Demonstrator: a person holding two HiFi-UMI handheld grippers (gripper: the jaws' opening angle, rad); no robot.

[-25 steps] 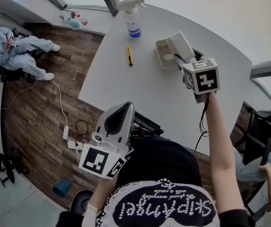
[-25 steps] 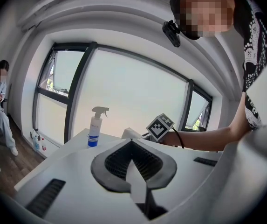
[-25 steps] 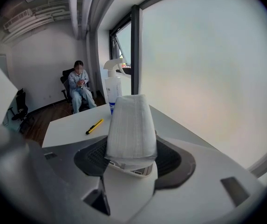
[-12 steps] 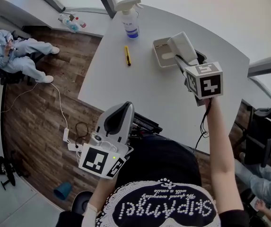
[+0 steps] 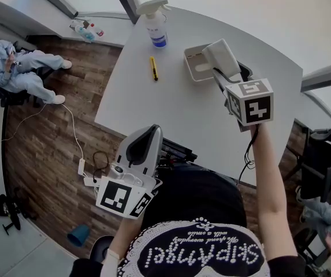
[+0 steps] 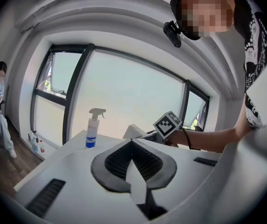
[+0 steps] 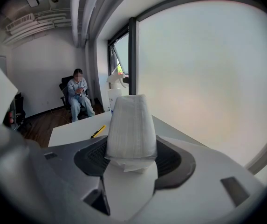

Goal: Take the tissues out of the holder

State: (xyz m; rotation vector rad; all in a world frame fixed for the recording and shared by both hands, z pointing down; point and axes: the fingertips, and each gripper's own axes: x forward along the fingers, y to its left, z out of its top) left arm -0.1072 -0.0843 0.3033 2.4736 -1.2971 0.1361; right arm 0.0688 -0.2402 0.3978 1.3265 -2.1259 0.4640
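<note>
a thick folded stack of white tissues (image 5: 222,55) is clamped in the right tongs (image 5: 220,71), whose jaws stand wide around it. the stack is lifted and tilted above the right side of the white holder (image 5: 188,65). the holder is an open tray on the far part of a pale grey bench (image 5: 171,114); what lies inside it cannot be made out. left of it lies a yellow cutter (image 5: 153,68), and an upright spray bottle (image 5: 155,22) stands near the far edge, both apart from the holder. a broad stretch of bench top runs from the holder to the curved near edge. the left tongs (image 5: 143,146) hang off that near edge, jaws pressed together on nothing. past the bench's left edge is dark wooden floor (image 5: 44,154) with a white cable (image 5: 73,120) and a seated person (image 5: 15,68), and large windows (image 7: 203,78) stand behind the bench.
</note>
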